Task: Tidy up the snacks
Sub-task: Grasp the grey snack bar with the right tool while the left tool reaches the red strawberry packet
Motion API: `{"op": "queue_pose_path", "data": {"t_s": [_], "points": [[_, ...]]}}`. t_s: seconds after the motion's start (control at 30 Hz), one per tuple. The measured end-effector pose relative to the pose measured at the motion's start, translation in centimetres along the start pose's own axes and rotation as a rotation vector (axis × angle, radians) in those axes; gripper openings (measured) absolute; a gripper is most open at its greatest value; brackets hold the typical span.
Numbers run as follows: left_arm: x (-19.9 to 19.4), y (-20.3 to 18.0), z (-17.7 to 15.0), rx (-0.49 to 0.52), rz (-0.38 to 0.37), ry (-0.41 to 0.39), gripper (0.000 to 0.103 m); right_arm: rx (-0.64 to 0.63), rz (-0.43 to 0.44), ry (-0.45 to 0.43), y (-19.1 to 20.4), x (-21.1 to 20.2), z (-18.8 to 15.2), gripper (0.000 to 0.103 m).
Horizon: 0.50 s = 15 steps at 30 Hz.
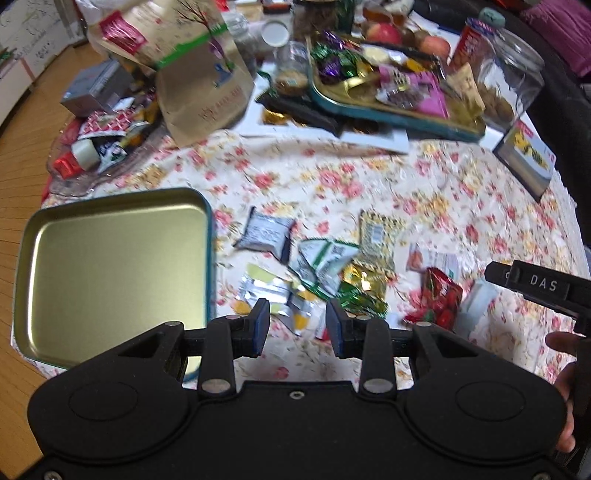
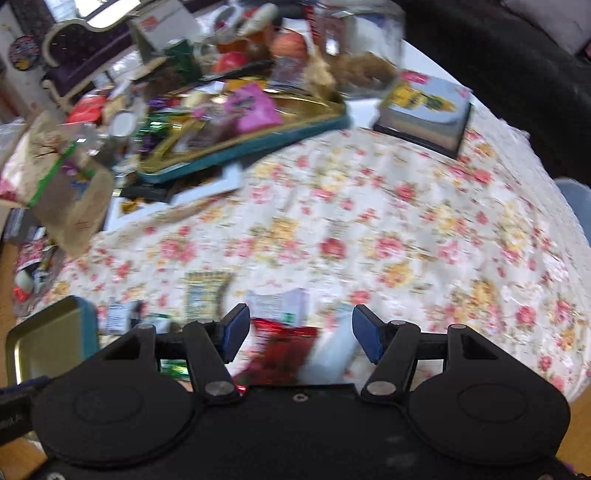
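Several loose snack packets lie on the floral tablecloth: a grey-white packet point(image 1: 266, 232), a green-white packet point(image 1: 325, 264), a yellow packet point(image 1: 377, 236), a gold-green candy point(image 1: 364, 288) and a red strawberry packet point(image 1: 439, 299). An empty gold tin tray point(image 1: 110, 266) with a teal rim sits at the left. My left gripper point(image 1: 297, 325) is open and empty, above silver-yellow packets point(image 1: 266, 291). My right gripper point(image 2: 301, 334) is open and empty, over the red packet point(image 2: 284, 350) and a white packet point(image 2: 336, 350). The tray's corner shows in the right wrist view point(image 2: 48, 332).
A second teal tray point(image 1: 388, 110) full of candies sits at the back among a paper bag point(image 1: 199, 74), a glass jar point(image 1: 513, 74), apples point(image 1: 384, 33) and a small box point(image 1: 524, 155). A glass dish of wrappers point(image 1: 96, 147) is at the back left. The table edge runs along the left.
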<state>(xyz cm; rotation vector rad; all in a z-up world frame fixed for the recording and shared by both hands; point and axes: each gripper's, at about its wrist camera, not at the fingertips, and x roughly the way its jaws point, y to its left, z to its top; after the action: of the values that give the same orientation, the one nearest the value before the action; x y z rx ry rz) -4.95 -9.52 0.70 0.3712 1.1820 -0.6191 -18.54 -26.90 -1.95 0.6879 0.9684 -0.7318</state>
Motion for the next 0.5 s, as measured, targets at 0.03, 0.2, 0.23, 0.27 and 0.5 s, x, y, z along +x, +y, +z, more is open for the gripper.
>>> {"op": "queue_pose_path", "data": {"t_s": [0.03,0.2,0.23,0.27,0.5], "points": [[0.3,-0.4,0.0,0.009,-0.001,0.010,0.044,0.010,-0.003,0.016,-0.7,0.3,0.1,0.058],[1.3,-2.2,-0.3,0.060,0.013,0.038,0.044,0.090,-0.023,0.096,-3.6,2.2,0.2,0.054],[1.5,-2.5,-0.3,0.069,0.015,0.045,0.044,0.102,-0.027,0.108,-4.1,2.6,0.2,0.054],[1.7,-2.7,-0.4,0.074,0.016,0.051,0.044,0.110,-0.031,0.118,-4.3,2.9,0.1,0.054],[3.1,-4.2,-0.6,0.103,0.010,0.097,0.040,0.137,-0.056,0.158,-4.5,5.0,-0.5,0.054]]}}
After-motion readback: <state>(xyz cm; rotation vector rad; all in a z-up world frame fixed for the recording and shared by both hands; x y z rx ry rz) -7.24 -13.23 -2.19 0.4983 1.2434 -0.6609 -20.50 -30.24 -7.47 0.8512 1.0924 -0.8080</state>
